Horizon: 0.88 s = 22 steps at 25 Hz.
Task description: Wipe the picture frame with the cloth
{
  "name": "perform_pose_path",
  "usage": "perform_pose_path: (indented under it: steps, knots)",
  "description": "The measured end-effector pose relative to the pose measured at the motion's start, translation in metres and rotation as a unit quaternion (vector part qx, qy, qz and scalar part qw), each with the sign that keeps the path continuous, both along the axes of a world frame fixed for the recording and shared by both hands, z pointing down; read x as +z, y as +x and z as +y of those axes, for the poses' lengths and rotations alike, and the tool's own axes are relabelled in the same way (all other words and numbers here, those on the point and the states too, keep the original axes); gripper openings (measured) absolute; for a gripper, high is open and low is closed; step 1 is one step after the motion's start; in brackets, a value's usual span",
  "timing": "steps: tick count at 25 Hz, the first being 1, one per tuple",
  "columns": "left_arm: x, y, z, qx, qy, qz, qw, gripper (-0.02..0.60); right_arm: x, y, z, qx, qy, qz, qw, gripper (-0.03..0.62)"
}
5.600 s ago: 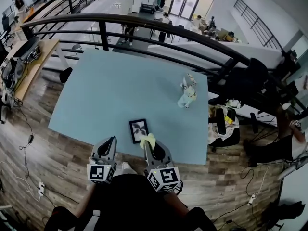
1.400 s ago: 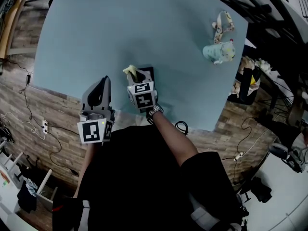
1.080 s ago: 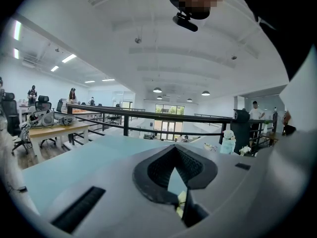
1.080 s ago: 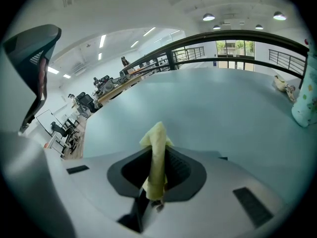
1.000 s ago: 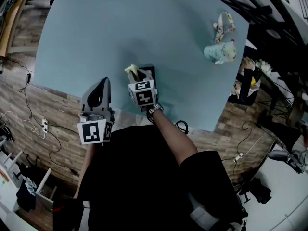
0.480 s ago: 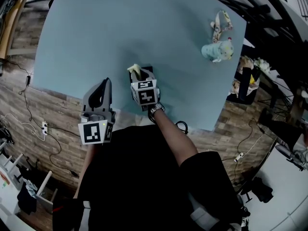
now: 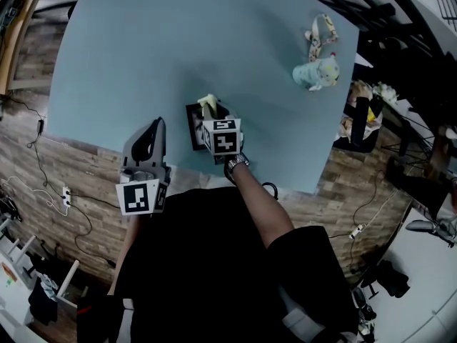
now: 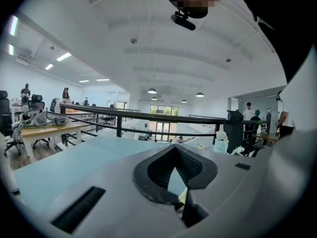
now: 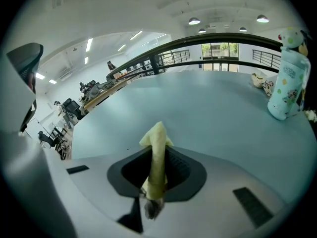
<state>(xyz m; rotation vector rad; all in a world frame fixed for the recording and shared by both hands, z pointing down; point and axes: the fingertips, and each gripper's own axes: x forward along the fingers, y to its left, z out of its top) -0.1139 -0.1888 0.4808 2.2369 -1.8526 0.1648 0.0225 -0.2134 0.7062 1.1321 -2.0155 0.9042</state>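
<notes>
r tongs' clamped cloth further right over frame, tip fwd; l tongs together

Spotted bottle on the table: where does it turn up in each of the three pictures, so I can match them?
Head view: the spotted bottle stands near the table's far right corner.
Left gripper view: small, right of centre, at the table's far edge.
Right gripper view: large and upright at the right edge, right of the yellow cloth.
Shared landmark: the black railing just beyond the bottle, also visible in the other two views.
</notes>
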Motion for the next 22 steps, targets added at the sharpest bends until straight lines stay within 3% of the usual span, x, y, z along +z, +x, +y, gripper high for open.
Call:
perform_pose_path:
  steps: [14, 22]
  knots:
    - [-0.001, 0.011, -0.003, 0.023, 0.008, 0.007, 0.9997, -0.003, -0.005, 0.054, -0.003, 0.067, 0.007, 0.014, 0.998, 0.058]
    - [-0.007, 0.016, 0.004, 0.036, 0.013, 0.005, 0.9993, -0.003, -0.019, 0.044, 0.011, 0.063, 0.015, 0.000, 0.998, 0.058]
